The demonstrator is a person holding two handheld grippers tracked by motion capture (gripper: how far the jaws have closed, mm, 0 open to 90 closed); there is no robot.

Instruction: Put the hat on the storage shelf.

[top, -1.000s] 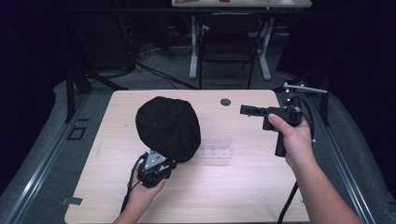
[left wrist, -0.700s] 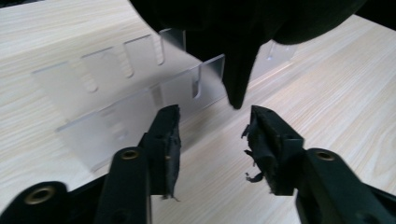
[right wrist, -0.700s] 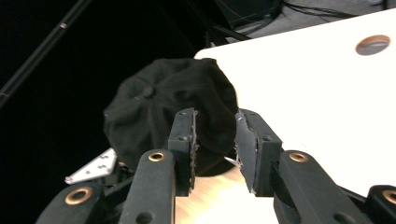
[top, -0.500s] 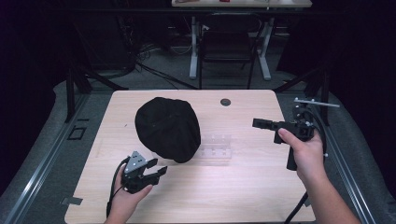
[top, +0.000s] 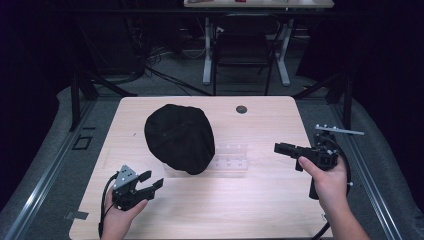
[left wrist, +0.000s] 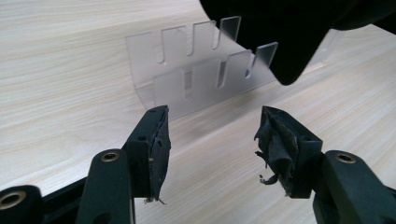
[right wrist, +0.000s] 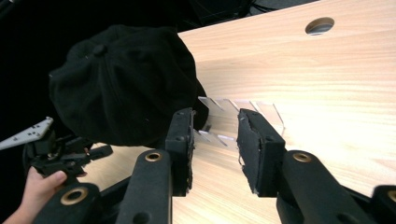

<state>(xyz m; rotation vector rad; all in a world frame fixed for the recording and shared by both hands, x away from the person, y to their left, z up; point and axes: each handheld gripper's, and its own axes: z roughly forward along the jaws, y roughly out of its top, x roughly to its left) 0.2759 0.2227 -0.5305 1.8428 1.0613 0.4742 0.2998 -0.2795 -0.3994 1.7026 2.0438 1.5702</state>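
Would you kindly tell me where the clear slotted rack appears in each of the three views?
High view: the clear slotted rack lies at table centre, right of the black cap and partly under it.
Left gripper view: the rack stands upper centre, beyond the open claw.
Right gripper view: the rack sits centre, behind the claw.
Shared landmark: the black cap overlapping one end of the rack.
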